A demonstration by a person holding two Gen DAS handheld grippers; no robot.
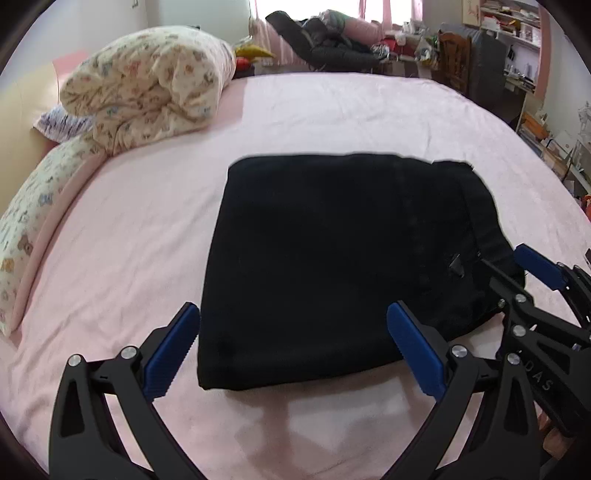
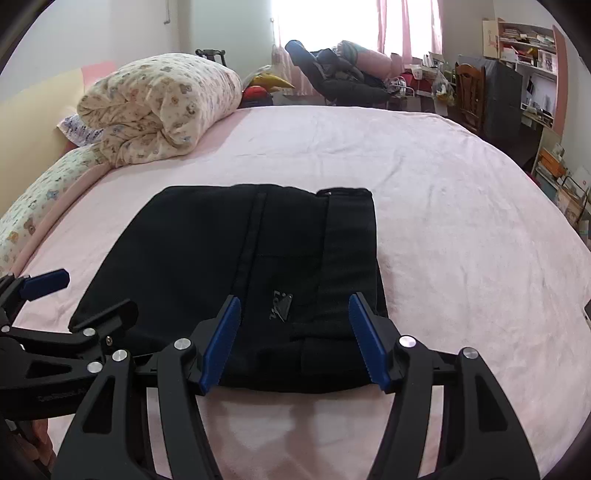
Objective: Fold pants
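Daylight glares white through the window, lighting sharp frames with fisheye-bent, dark-vignetted edges.

Pink bed, bright window, cluttered shelves.

Pants lie folded on the bed, toward its near edge. Rolled duvet sits at the far left on a pillow. Both grippers, left and right, hang side by side over the near edge of the pants.
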